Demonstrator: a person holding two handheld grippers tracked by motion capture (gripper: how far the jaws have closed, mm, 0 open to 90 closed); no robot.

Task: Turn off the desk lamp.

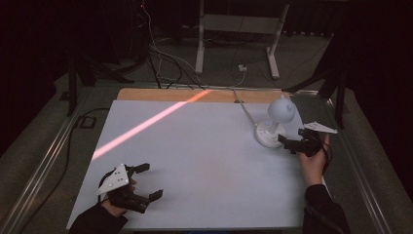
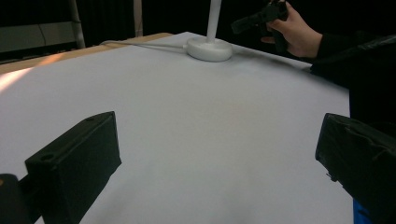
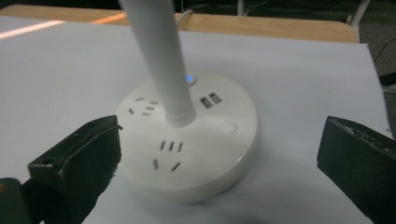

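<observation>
A white desk lamp stands at the table's right, with its round head (image 1: pixel 281 109) on a thin stem (image 3: pixel 159 60) above a round base (image 1: pixel 269 134). The base (image 3: pixel 187 140) carries socket slots, two USB ports (image 3: pixel 210 99), a round button (image 3: pixel 228 127) and a lit blue dot (image 3: pixel 190 78). My right gripper (image 1: pixel 286 145) is open just right of the base, jaws wide on either side of it without touching (image 3: pixel 219 140). My left gripper (image 1: pixel 152 180) rests open at the near left with bare table between its jaws (image 2: pixel 219 154).
The white table top (image 1: pixel 195 146) carries a pinkish stripe of light (image 1: pixel 146 124) running diagonally. A wooden strip (image 1: pixel 160 94) edges the far side. The lamp's cable (image 1: pixel 243 109) runs off the back. White stand legs (image 1: pixel 234 39) and loose cables lie on the floor beyond.
</observation>
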